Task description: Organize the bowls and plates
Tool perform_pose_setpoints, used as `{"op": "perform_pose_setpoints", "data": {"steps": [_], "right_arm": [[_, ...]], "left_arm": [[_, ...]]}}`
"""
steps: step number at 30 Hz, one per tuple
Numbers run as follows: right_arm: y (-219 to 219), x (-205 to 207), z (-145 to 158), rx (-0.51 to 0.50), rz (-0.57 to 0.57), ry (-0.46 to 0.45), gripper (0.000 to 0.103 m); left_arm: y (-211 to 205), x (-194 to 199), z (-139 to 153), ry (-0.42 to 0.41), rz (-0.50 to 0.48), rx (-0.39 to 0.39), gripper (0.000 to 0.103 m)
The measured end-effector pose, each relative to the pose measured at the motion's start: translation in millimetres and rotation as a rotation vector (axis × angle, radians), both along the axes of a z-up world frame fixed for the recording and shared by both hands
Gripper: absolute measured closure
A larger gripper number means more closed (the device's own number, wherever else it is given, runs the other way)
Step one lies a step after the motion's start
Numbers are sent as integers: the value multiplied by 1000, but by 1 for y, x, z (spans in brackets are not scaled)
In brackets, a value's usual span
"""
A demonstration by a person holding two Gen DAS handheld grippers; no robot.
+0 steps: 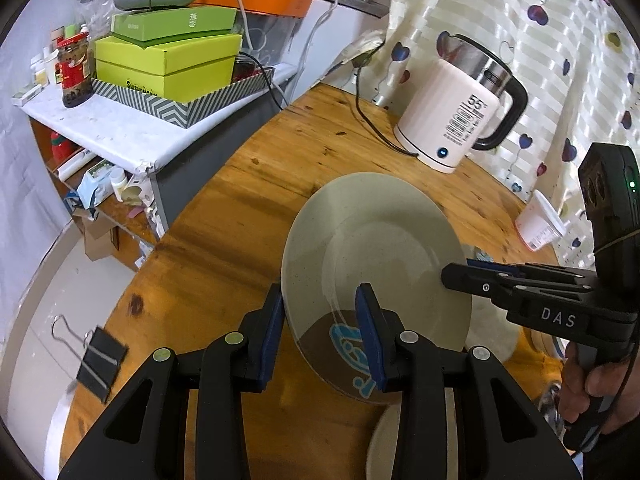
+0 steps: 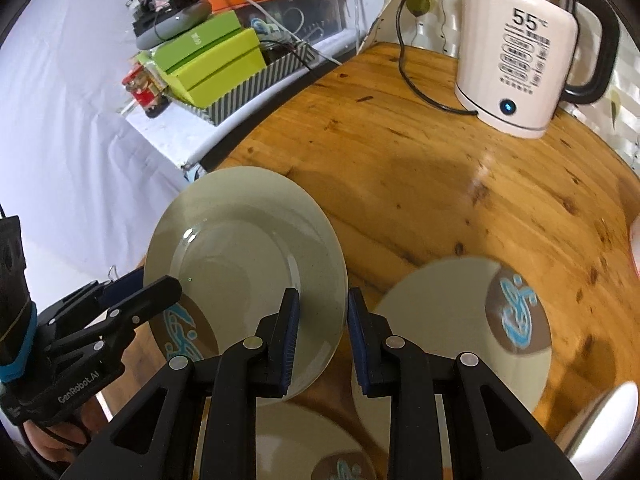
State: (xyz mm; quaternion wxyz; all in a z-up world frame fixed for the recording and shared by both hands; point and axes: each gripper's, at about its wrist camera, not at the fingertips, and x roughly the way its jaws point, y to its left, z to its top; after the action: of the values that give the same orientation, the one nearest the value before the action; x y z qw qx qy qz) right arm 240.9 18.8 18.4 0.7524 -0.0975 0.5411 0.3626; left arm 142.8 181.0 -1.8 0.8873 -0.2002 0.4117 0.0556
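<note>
Both grippers carry one plate above the wooden table.

Nearest, the left gripper (image 1: 322, 322) is clamped on the plate (image 1: 376, 248) at its brown, blue-patterned edge, while the right gripper (image 2: 323, 340) pinches the opposite rim; holding both sides probably keeps the raised plate steady. Just below lie another plate (image 2: 452, 336) with the same pattern and a third plate (image 2: 304, 444), likely the stack to be built. Farther back on the table (image 2: 400, 152) stands a white kettle (image 2: 520, 60), well clear of the work.

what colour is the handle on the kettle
Black, on the white kettle; its handle shows best in the left wrist view.
</note>
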Motion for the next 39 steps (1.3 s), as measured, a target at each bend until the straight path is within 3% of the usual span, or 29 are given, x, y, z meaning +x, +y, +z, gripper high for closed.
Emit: {"op": "perform_pose_setpoints", "data": {"steps": [23, 39], "right_arm": [[-84, -79, -1, -17, -78, 55, 79], [-107, -95, -21, -34, -100, 100, 79]], "left_arm": [[-68, -61, -10, 61, -101, -6, 65], [-90, -74, -22, 112, -122, 6, 65]]}}
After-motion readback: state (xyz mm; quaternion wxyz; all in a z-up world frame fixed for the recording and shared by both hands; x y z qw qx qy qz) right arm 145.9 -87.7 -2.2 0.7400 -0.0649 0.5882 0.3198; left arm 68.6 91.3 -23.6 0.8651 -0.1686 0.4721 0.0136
